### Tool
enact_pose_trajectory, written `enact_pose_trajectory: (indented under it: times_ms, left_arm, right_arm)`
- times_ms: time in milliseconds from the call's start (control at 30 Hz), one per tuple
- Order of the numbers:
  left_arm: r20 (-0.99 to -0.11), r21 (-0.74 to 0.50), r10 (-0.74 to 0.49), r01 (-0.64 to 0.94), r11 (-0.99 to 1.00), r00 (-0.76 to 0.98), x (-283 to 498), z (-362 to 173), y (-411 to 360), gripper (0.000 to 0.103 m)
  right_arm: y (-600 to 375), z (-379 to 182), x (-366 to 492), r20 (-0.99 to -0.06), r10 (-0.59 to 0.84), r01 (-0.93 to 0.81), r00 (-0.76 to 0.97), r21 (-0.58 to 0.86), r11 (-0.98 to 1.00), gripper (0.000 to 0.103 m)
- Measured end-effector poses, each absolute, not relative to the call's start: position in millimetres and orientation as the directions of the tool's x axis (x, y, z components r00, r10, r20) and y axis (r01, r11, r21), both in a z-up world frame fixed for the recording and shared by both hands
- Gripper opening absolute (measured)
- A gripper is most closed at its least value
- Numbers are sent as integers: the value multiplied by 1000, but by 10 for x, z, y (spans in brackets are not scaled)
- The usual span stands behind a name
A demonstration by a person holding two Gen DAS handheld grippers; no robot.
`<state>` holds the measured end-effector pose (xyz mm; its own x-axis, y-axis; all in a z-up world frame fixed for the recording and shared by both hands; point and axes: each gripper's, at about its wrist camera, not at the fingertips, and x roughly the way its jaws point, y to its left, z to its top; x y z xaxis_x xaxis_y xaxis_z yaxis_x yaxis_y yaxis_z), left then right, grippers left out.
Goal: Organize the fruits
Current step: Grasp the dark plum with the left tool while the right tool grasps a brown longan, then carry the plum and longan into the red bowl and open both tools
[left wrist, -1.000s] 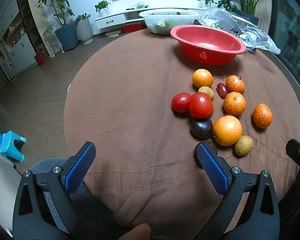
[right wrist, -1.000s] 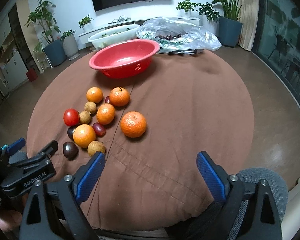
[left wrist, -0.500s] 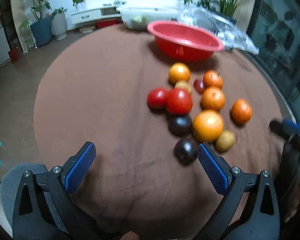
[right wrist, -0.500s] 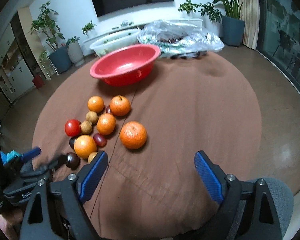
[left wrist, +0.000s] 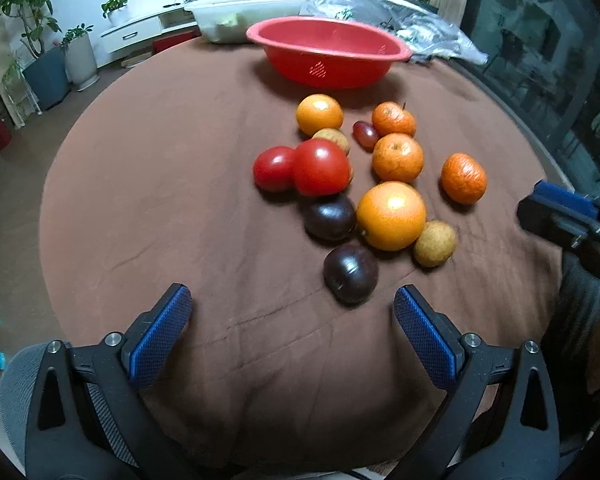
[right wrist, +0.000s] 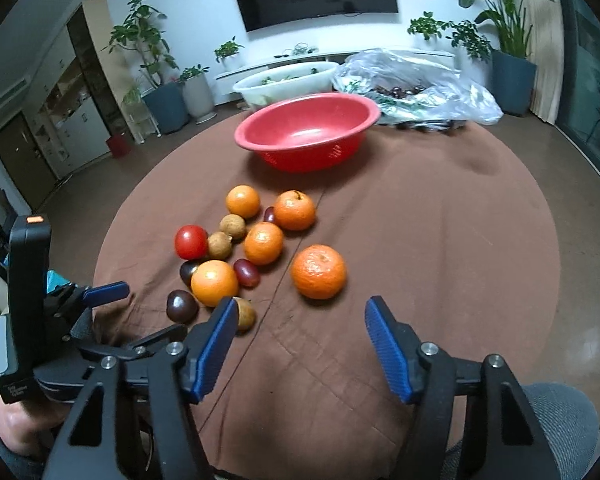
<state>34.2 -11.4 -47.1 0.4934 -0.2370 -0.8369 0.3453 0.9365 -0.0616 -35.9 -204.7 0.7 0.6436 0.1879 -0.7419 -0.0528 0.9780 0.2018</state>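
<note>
Dark purple round plum (left wrist: 351, 273) on brown cloth, just ahead of left gripper (left wrist: 292, 312), toward its right finger; jaws wide apart, empty. Right gripper (right wrist: 300, 320) farther right, jaws closing on nothing.

Both views sit low at the near edge of the round brown worktop (left wrist: 148, 184), each looking forward and steeply down along its own jaws, close to the cloth.

The left wrist view faces toward 12 o'clock, with the fruit cluster (left wrist: 380, 184) at about 1 o'clock and the red basin (left wrist: 328, 54) beyond it.

The right wrist view looks from further right; the same fruit cluster (right wrist: 256, 248) lies at 11 o'clock, the red basin (right wrist: 308, 132) at 12.

Both views share the fruit, the basin and the far wall, and each catches the other gripper at its edge: right gripper (left wrist: 568, 216) at 3 o'clock, left gripper (right wrist: 100, 312) at 8 o'clock.
</note>
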Motion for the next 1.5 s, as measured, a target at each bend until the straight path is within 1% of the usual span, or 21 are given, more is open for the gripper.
enact_pose_trajectory:
  times_ms: [67,100,133,267,300,367,433,467,500,533,600,700,833,1067,1133,1267,1433,1500]
  left_arm:
    - [-829,-98,-276,359,928,487,359,-472,-115,98]
    - [-829,-103,-282,363,926,483,368,-481,-126,92]
    - [-833,-105,-286,372,922,473,380,-501,-148,83]
    - [-832,-64,-263,386,920,489,358,-515,-197,75]
    - [-831,-59,-259,386,921,492,364,-517,-198,71]
    - [-828,-68,-269,389,919,492,372,-512,-186,67]
    - [-825,-80,-285,399,914,489,375,-498,-176,59]
    - [-824,-79,-287,402,912,488,376,-491,-180,58]
    - [-822,-74,-287,409,910,491,378,-483,-188,54]
    - [-820,-73,-293,417,906,492,371,-475,-198,44]
    - [-820,-118,-343,450,885,459,370,-472,-231,29]
    - [-819,-83,-325,464,882,472,337,-472,-286,29]
    - [-818,-111,-346,465,879,459,352,-460,-238,26]
    - [-812,-146,-372,460,876,450,325,-440,-148,26]
    - [-808,-158,-379,454,877,451,321,-428,-107,26]
    - [-800,-173,-392,451,876,455,317,-375,-57,26]
    - [-796,-168,-389,448,878,464,313,-323,-19,26]
    - [-796,-163,-382,442,882,470,314,-308,0,26]
  right_arm:
    - [-2030,-15,-345,-748,200,-62,633,208,976,65]
    - [-2022,-29,-340,-752,204,-64,627,211,975,64]
    - [-2013,-46,-331,-757,208,-68,619,213,975,64]
    - [-1996,-69,-325,-762,221,-81,609,217,973,63]
    - [-1990,-74,-324,-763,223,-85,607,216,973,63]
    - [-1966,-86,-319,-766,230,-97,600,216,972,63]
    - [-1944,-97,-318,-769,236,-107,594,215,971,61]
    - [-1932,-102,-318,-770,241,-113,591,217,970,61]
    - [-1921,-107,-316,-771,245,-117,587,218,969,60]
    - [-1911,-113,-316,-773,249,-122,584,220,968,60]
    - [-1895,-124,-313,-775,255,-128,578,222,967,60]
    - [-1862,-136,-301,-780,263,-138,568,224,965,60]
    - [-1760,-143,-276,-782,280,-176,557,218,960,60]
    - [-1575,-192,-191,-793,280,-230,541,180,956,58]
    - [-1565,-233,-155,-802,274,-229,530,176,957,55]
    - [-1539,-282,-102,-811,265,-238,522,160,958,52]
    - [-1470,-350,-46,-826,247,-260,507,127,957,43]
    - [-1456,-383,-40,-833,235,-262,500,113,958,42]
